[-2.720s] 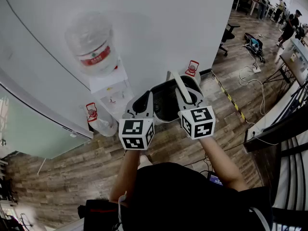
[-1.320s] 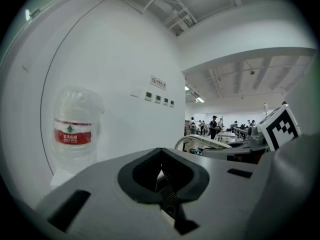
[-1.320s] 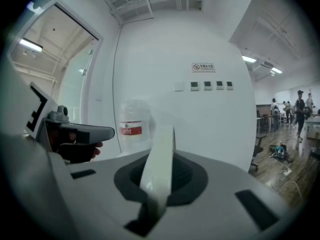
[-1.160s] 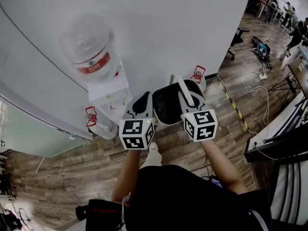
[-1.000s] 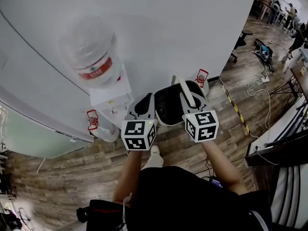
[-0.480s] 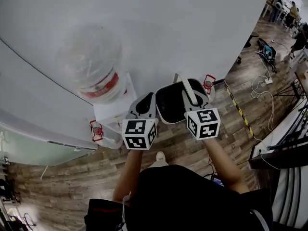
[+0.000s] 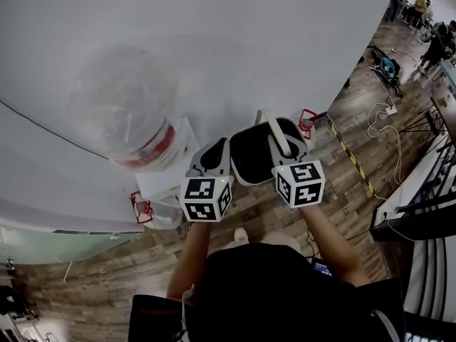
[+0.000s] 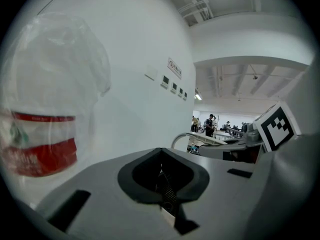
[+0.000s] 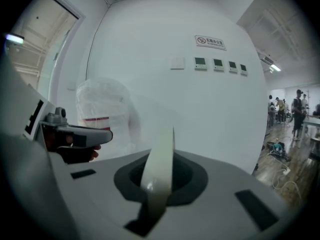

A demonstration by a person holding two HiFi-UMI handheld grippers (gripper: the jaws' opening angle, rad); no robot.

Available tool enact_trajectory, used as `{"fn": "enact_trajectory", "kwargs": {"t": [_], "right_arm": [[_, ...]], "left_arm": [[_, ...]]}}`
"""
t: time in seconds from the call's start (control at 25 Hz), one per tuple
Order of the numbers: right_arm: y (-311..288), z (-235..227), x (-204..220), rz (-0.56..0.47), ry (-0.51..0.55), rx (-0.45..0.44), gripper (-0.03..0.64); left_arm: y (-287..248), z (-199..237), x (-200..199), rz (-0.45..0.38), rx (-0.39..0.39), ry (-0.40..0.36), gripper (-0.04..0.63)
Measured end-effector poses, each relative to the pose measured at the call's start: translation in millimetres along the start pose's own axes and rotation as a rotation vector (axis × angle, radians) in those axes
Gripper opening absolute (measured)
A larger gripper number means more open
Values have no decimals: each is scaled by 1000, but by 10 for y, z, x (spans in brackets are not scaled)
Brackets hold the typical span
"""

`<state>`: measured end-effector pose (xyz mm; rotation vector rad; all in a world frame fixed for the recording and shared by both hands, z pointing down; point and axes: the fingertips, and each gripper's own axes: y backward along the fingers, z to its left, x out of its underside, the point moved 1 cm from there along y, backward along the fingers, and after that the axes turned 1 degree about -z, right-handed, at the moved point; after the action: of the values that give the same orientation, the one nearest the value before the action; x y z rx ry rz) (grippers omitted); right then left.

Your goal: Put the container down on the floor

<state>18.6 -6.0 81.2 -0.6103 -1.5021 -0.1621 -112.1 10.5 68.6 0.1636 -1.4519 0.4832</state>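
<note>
The container is held in the air above the wooden floor, close to the wall and just right of the water dispenser. The right tool is clamped on the pale strap handle. The left tool is seen with its jaws together at the container's left rim; whether that rim is pinched cannot be told. If the thin handle is allowed to slide through the jaws, the container could be tipped or dropped. If it is lowered too far left, the dispenser could be struck.
</note>
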Motion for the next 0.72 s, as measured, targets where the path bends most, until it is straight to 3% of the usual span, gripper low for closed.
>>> {"fn": "enact_trajectory", "kwargs": {"t": [0.28, 0.72], "right_arm": [[-88, -91, 200, 51, -8, 15, 31], [-314, -343, 296, 88, -4, -33, 31]], "left_arm": [[-171, 19, 164, 28, 31, 39, 17], [-429, -32, 302, 70, -26, 59, 17]]}}
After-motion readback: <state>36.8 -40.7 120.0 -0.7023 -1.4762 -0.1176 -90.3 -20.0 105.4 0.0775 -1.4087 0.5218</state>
